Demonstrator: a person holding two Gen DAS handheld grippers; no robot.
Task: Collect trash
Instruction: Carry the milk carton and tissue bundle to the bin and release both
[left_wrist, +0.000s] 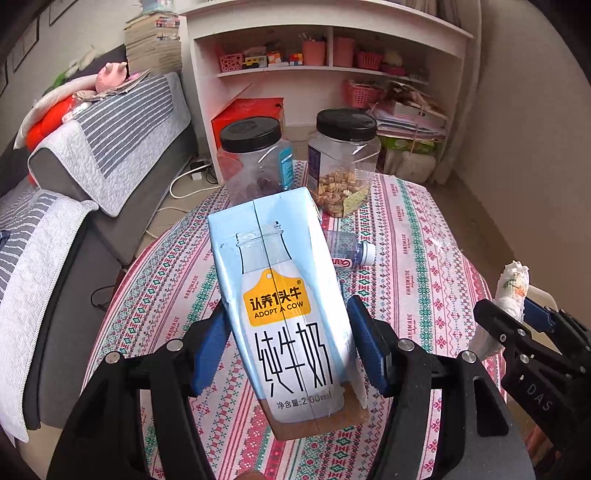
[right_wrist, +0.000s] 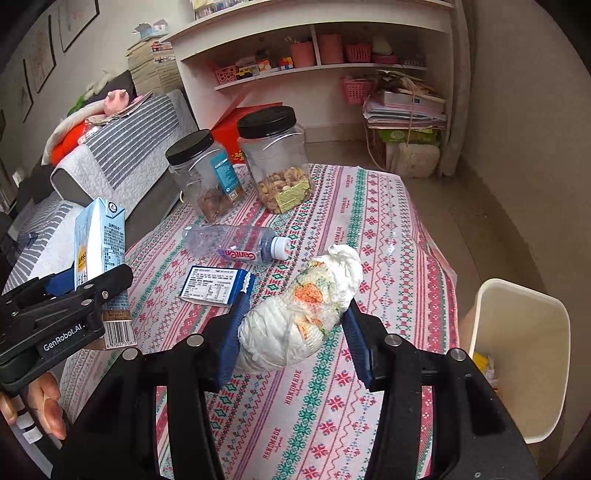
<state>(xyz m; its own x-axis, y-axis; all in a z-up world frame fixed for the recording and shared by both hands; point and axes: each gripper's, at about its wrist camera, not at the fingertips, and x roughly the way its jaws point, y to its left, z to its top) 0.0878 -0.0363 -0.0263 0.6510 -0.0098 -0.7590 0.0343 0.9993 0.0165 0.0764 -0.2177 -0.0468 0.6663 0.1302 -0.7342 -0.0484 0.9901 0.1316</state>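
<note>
**Both hand-held grippers loaded, bin at right**

Left hand-held gripper (left_wrist: 288, 347): blue pads clamped on both sides of a milk carton (left_wrist: 280, 306), gripped around its lower half, carton lifted off the surface and tilted, top leaning toward 12 o'clock. Side grip probably chosen because the carton's flat faces give the pads a firm seat.

Right hand-held gripper (right_wrist: 291, 332): pads closed on a crumpled tissue wad (right_wrist: 303, 314), stained orange, soft bulk bulging out past the pads toward 1 o'clock. Wad sits clear of the surface (right_wrist: 388, 229), held mid-body so it doesn't unravel, my guess.

In the right wrist view the left hand-held gripper with the carton shows at 9 o'clock; the person's hand (right_wrist: 48, 406) is at 8 o'clock.

Outward: a blue-edged wrapper (right_wrist: 214, 286) lies flat just ahead of the right pads at 11 o'clock; a plastic bottle (right_wrist: 236, 243) lies on its side beyond it, cap pointing to 3 o'clock. Two black-lidded jars (right_wrist: 275, 162) stand further at 12 o'clock, likely not trash.

White bin (right_wrist: 524, 350) stands on the floor beside the surface edge at 3–4 o'clock of the right hand-held gripper, some scraps already inside. Both held items look ready for dropping there; wrapper and bottle not yet collected.
</note>
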